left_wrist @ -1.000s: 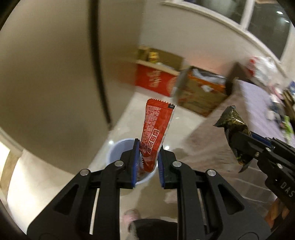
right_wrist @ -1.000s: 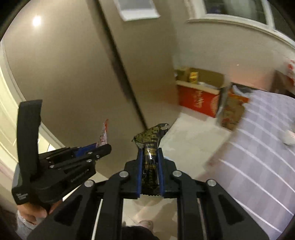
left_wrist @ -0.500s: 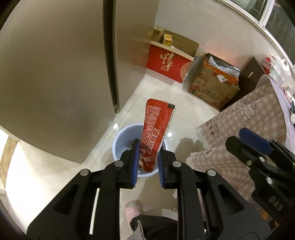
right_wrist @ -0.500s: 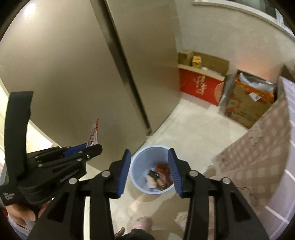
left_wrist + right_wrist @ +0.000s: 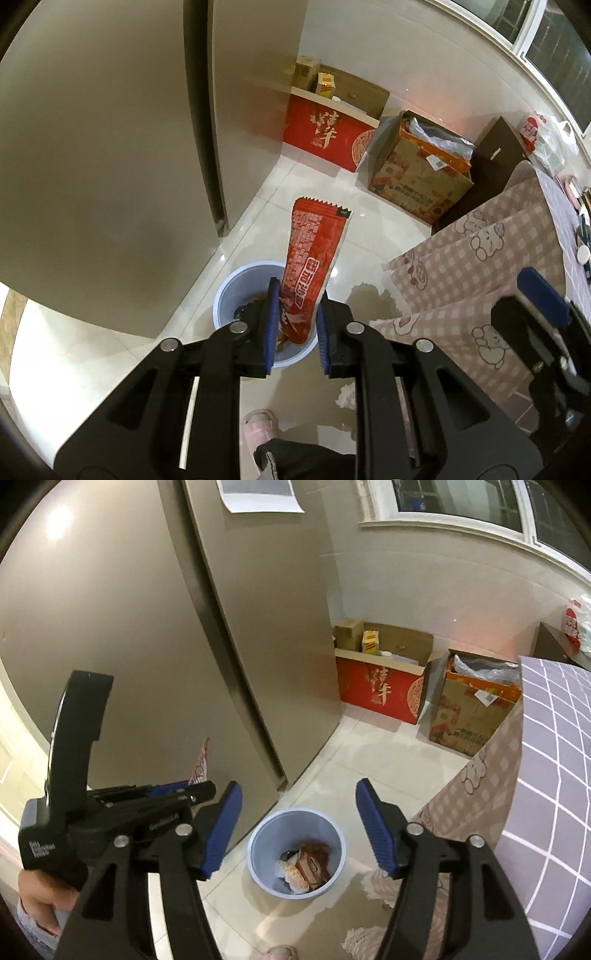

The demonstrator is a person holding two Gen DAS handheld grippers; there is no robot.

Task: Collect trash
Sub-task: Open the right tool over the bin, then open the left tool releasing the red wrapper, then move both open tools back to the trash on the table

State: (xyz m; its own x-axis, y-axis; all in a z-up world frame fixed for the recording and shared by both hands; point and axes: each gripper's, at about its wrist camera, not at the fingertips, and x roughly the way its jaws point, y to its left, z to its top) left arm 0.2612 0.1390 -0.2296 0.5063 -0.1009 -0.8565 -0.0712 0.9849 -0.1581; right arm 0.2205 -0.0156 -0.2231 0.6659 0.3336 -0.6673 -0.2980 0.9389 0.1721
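At the left stands a tall fridge with smooth, matte grey-brown doors [image 5: 122,635] and a dark vertical gap between them. On the glossy pale tiled floor [image 5: 369,771], close to the fridge's lower corner, sits a round light-blue plastic bin [image 5: 258,843]. Inside it lie crumpled wrappers, one red-brown and some pale.

The left hand-held gripper [image 5: 295,328] has its black arms and ribbed blue pads drawn close on a long, flat, red foil wrapper with a zigzag top edge [image 5: 314,258]. The wrapper stands nearly upright, directly over the bin's opening in the left wrist view. Whether both pads press it I cannot tell, as a small gap shows at the right pad.

The right hand-held gripper [image 5: 299,827] is spread wide and holds nothing; the bin shows between its blue pads.

Further right, against the wall, stand a red cardboard box with printed characters [image 5: 380,694] and a brown printed carton with plastic bags inside [image 5: 469,716]. At the right edge hangs a soft pink checked tablecloth with bear figures [image 5: 480,273].
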